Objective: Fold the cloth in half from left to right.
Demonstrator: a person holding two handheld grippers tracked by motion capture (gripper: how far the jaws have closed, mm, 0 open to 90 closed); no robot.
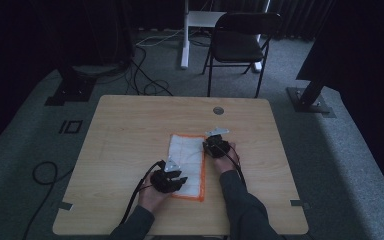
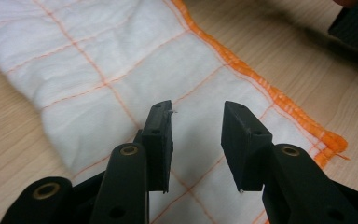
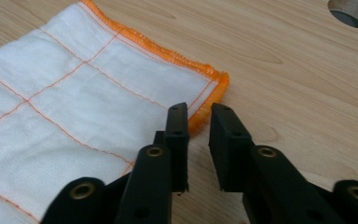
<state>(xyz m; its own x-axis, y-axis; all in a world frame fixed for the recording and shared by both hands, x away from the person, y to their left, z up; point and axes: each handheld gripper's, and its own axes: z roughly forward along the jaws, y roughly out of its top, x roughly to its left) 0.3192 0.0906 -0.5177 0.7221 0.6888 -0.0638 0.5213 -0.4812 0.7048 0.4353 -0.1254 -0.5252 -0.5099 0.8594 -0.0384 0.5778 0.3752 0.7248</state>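
While on the table (image 1: 130, 120), white cloth (image 1: 186, 162) between both grippers' parted fingers (image 2: 161, 135).

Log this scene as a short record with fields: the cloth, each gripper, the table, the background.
cloth: white with orange grid lines and orange hem, lying on the table, a little rumpled
left gripper: jaws open, over the cloth near its hem corner, nothing between them
right gripper: jaws slightly apart, at the cloth's hemmed corner, edge not clamped
table: light wood, with a round cable hole near the far edge
background: black folding chair on grey carpet, cables on the floor, dark room
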